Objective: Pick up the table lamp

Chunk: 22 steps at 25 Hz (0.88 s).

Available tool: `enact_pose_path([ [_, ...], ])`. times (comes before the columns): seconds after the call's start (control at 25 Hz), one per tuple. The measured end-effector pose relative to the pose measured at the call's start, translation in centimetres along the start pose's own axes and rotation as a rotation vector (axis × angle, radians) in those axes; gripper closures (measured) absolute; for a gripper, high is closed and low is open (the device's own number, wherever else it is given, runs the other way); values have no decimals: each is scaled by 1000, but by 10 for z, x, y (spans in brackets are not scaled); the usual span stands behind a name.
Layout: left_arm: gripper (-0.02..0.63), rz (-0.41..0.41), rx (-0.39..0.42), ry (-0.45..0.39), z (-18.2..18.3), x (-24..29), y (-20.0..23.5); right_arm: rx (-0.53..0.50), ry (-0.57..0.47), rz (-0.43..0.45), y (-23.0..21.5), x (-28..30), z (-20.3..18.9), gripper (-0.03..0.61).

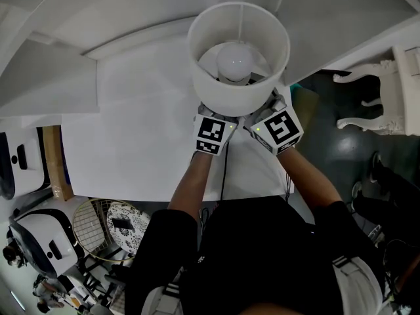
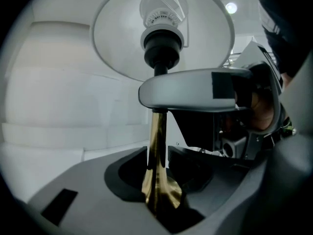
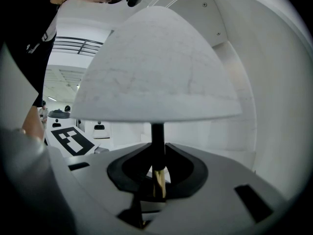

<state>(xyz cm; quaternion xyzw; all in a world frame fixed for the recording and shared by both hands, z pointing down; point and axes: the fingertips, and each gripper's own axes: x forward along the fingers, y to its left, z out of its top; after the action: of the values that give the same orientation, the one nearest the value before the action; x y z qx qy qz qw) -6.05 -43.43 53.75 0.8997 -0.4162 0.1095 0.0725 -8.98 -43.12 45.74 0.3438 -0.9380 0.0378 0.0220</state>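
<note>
Under the shade, nearest the body: left gripper (image 2: 157, 195) clamped on the flared lower part of the brass stem (image 2: 157, 141) of the table lamp (image 1: 239, 90). Right gripper (image 3: 157, 186) clenched on the same stem higher up, where brass meets black. Marker cubes (image 1: 213, 135) sit side by side. Beyond: white shade (image 1: 262, 94), bulb (image 1: 234, 61), white table (image 1: 131, 143) beneath.

In my left gripper view a grey jaw crossed the brass stem (image 2: 157, 141); from above, the lampshade (image 1: 237, 84) hid that stem and both sets of jaws; the lamp's foot sat hidden below.
</note>
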Motion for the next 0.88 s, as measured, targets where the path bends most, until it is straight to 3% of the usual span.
enact_pose_path([
  [0.16,479,13,65,21,-1,1,-1,1,-5,0,0,0,0,492],
  [0.88,502,32,37,11,1,-2,1,-35,-35,35,8,-2,8,494],
])
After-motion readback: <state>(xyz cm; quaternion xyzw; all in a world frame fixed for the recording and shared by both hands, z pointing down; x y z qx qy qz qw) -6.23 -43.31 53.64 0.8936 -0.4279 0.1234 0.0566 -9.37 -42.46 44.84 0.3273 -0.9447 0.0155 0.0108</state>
